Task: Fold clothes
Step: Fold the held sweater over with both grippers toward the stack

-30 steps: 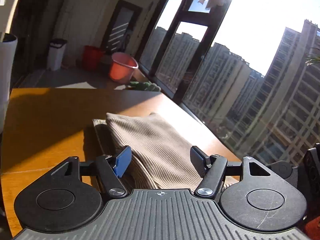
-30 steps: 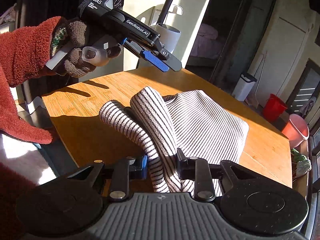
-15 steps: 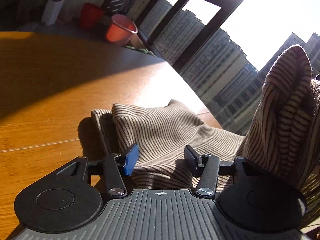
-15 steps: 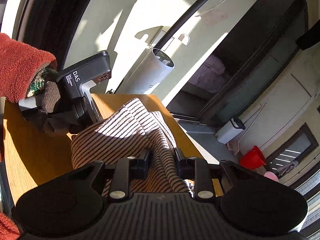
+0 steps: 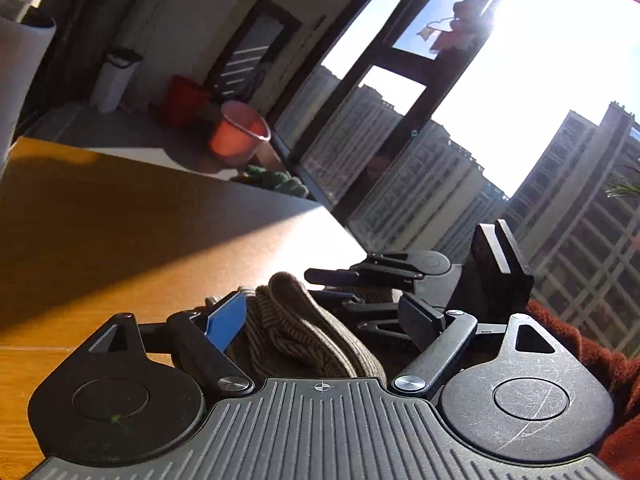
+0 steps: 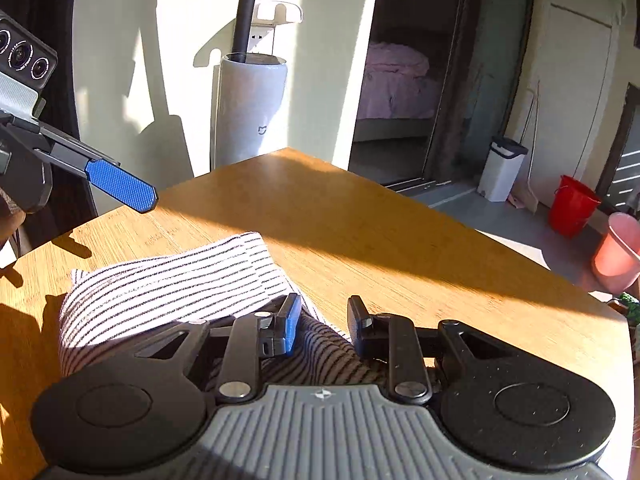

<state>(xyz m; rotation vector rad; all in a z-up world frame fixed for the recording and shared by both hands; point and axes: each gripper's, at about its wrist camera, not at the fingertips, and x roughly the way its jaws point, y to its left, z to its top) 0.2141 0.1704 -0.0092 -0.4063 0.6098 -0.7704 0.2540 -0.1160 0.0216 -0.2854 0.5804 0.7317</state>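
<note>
1. One striped garment (image 6: 160, 280) lies folded on the sunlit wooden desk (image 6: 400, 240), at the corner nearest the person, bunched up where it meets the two tools.
2. The left tool (image 5: 322, 308) is released: its jaws have just been opening and now stand wide, with a rolled fold of the garment between them and neither pad pressing on it.
3. The right tool (image 6: 324, 316) is clenched on the garment's near edge; cloth fills the gap low between its fingers, while bare desk shows between the tips.
4. Two buckets stand on the floor beyond the desk, one red bucket (image 6: 574, 206) and one pink bucket (image 6: 618, 248); beside them stands one white bin (image 6: 502, 170).
5. One white cylinder (image 6: 252, 108) with a black pole rising from it stands against the wall behind the desk.
6. From the right wrist, the left tool is cut off by the frame's edge and only one blue pad shows.
7. From the left wrist, glare washes out the upper right of the window, and most of the garment is hidden behind the tool's body.
8. Of the person only a red sleeve (image 5: 592, 352) shows, at the frame's edge.
</note>
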